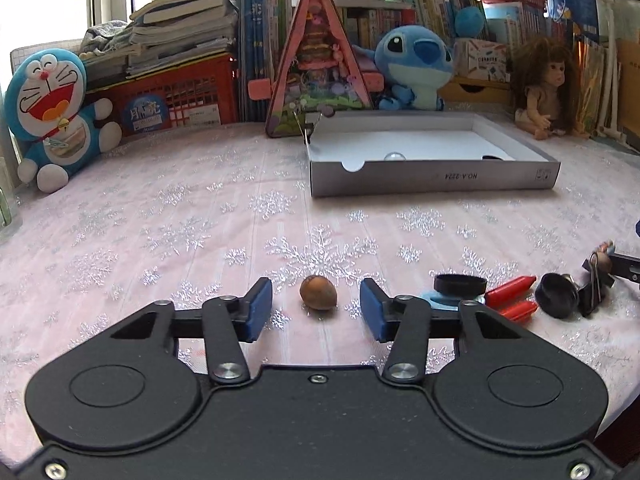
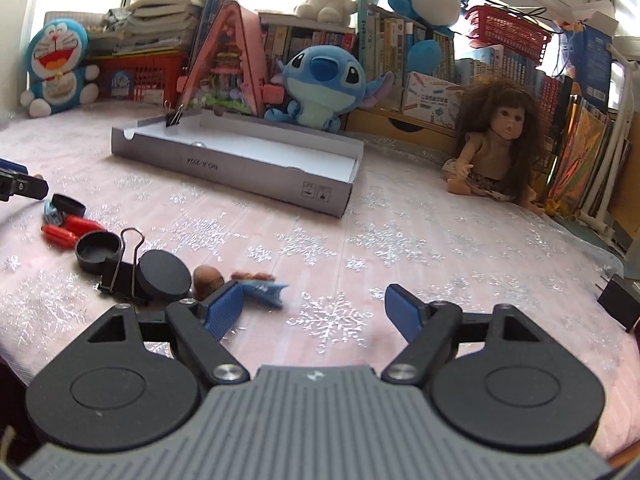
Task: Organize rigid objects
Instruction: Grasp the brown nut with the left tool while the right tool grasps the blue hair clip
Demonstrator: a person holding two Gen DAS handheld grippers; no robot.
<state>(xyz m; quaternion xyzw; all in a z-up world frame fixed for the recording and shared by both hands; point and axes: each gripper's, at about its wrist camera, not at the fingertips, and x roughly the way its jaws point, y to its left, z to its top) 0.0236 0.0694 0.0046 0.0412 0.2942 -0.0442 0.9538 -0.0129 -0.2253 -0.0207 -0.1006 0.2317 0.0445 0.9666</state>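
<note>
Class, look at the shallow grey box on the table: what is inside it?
Inside the grey box lies a clear marble, with a binder clip on its rim and something dark barely showing. The near wall hides the rest of the floor.

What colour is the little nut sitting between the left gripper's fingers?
Brown, the nut shows best in the left wrist view.

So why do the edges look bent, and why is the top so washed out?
Left wrist view: the fisheye lens bows the gray box and darkens the corners; daylight blows out the window, while the nut stays sharp. Right wrist view: the same curving tilts the bookshelf, window glare bleaches the top, and the tablecloth snowflakes glint.
</note>
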